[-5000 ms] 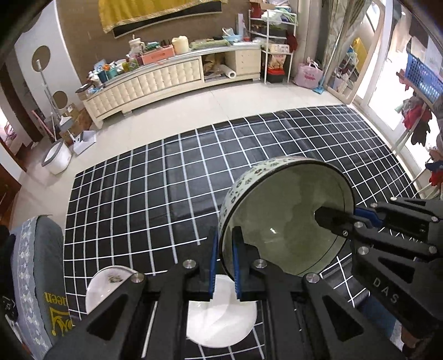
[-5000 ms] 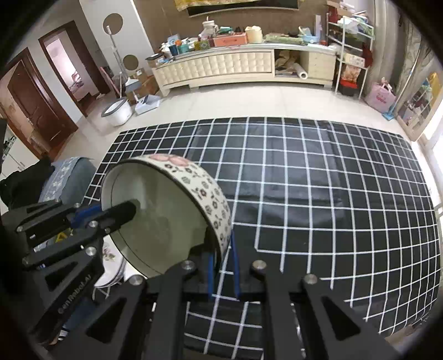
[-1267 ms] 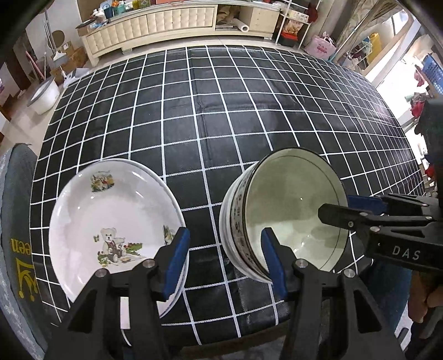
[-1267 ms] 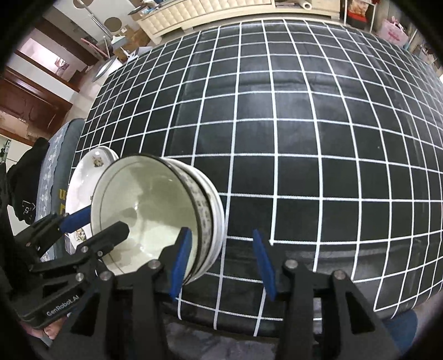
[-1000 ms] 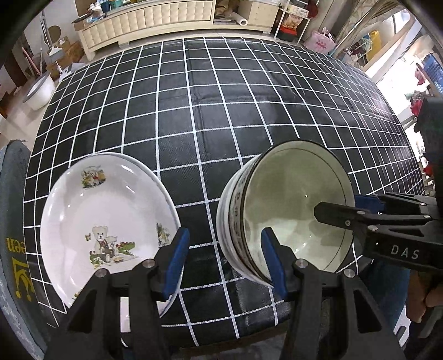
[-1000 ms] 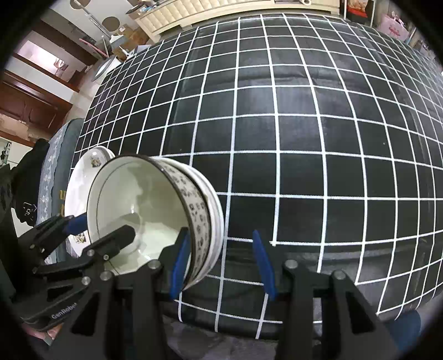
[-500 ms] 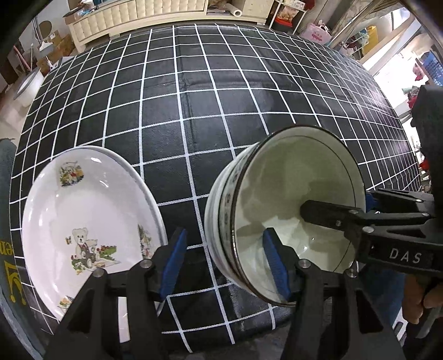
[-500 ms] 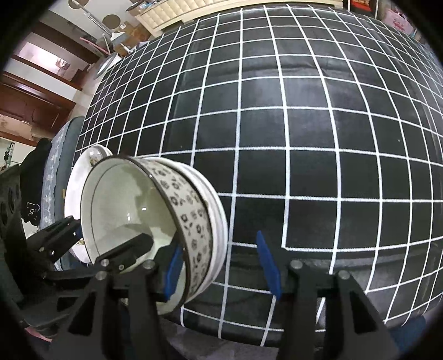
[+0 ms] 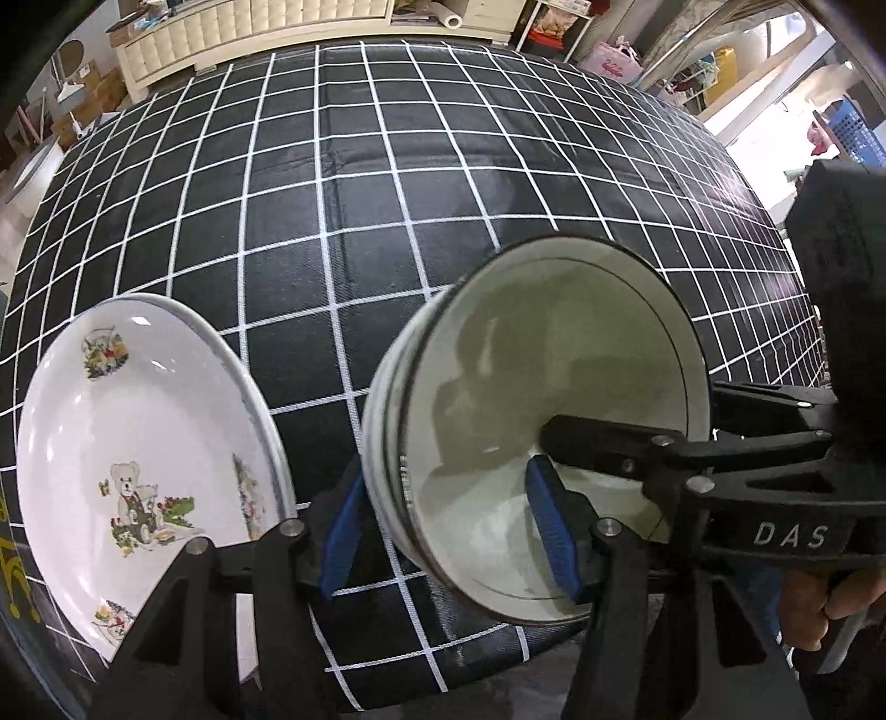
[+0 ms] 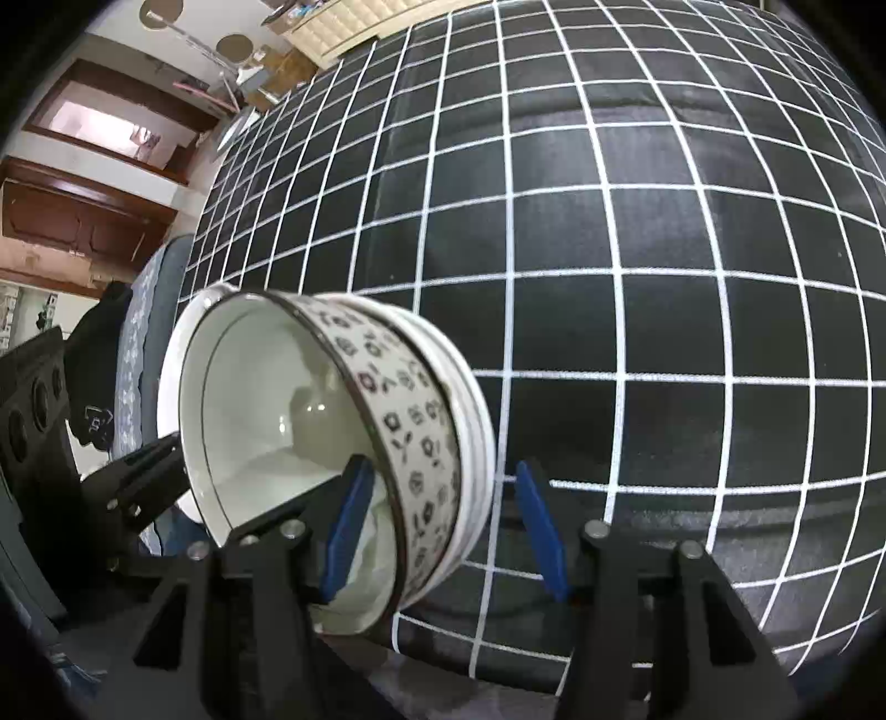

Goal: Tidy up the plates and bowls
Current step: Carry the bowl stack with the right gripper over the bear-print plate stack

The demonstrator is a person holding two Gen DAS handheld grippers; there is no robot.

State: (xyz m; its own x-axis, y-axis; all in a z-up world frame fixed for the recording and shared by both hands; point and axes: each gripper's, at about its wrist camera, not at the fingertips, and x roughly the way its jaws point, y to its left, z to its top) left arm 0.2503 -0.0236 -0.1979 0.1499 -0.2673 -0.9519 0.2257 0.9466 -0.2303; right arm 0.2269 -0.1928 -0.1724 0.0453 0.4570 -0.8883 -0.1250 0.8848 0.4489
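A flower-patterned bowl (image 10: 412,426) sits nested in white bowls near the table's front edge. Its pale inside (image 9: 554,376) faces both cameras. My left gripper (image 9: 448,534) is open and straddles the stack's left wall, with one blue pad outside and the other inside, neither pressing. My right gripper (image 10: 443,526) is open the same way over the right wall. Its inner finger (image 9: 603,440) reaches into the bowl from the right. Left of the bowls lies a white plate (image 9: 138,443) with a teddy bear picture.
The table wears a black cloth with a white grid (image 9: 387,194), and its front edge runs just below the bowls. A grey cushioned chair (image 10: 149,310) stands at the left end. A cream sideboard (image 9: 249,22) lines the far wall. A hand (image 9: 819,603) holds the right gripper.
Both grippers have sunk a little closer to the nested bowls, and their walls now reach deeper between the jaws. The right jaws stand slightly wider. Bowls and plate lie where they were.
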